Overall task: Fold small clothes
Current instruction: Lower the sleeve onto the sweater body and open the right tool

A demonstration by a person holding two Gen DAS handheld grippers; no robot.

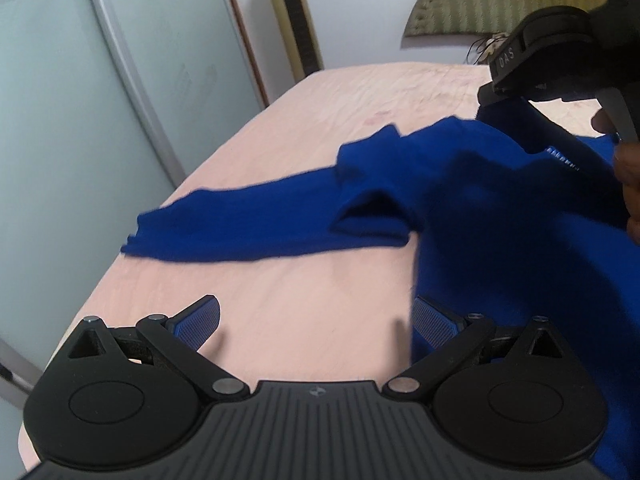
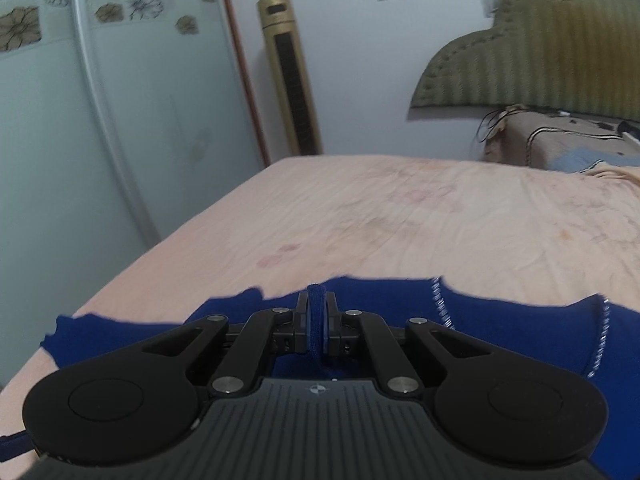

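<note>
Left tongs (image 1: 316,322): near, tilted down over the bed (image 1: 320,92), blue pads wide apart, nothing between them; the right pad sits at the sweater's hanging edge.
Right tongs (image 2: 317,326): angled down, clamped tight on a fold of the sweater (image 2: 384,304); seen at upper right in the left view, lifting the cloth, with fingers on the handle.
Sweater (image 1: 500,208): blue, partly raised at right, one sleeve trailing left along the pink bed.
Far: headboard (image 2: 532,60), tower fan (image 2: 290,68).
</note>
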